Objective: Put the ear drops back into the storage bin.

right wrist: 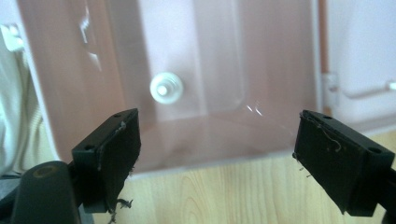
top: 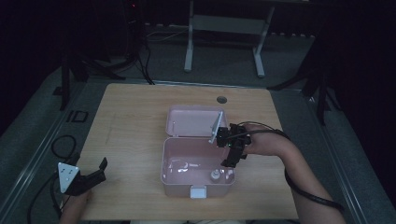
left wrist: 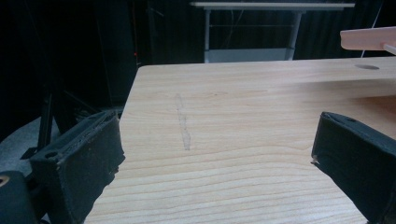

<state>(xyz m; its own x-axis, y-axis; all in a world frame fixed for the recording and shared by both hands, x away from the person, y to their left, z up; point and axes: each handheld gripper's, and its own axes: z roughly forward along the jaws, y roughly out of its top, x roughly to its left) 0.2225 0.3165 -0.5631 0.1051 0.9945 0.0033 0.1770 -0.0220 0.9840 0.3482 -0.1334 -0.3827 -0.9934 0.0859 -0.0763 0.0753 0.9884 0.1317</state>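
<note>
- Pink plastic box (top: 196,179) sits near the middle of the wooden table (top: 130,126), a little toward the near edge, with its hinged lid (top: 194,122) thrown back flat on the far side.
- White latch tab (top: 199,192) shows at the middle of the box's near wall.
- Small white bottle (top: 215,175) stands inside the box, close to its near right corner; in the right gripper view the same bottle (right wrist: 166,87) appears from above as a round white cap on the pink floor.
- Thin white rod (top: 215,126) leans across the lid's right side toward the box's far right corner.
- Right gripper (top: 232,154) hangs over the right rim of the box, angled down into it, held by the person's right hand (top: 261,140); its jaws are spread wide with nothing between them, and the right gripper view looks past them over the box wall (right wrist: 196,140) to the interior.
- Left gripper (top: 91,175) rests low at the table's near left corner, well apart from the box; its jaws also stand wide apart and empty, with bare wood (left wrist: 210,140) between them.
- Round cable hole (top: 221,99) lies near the table's far edge, right of centre.
</note>
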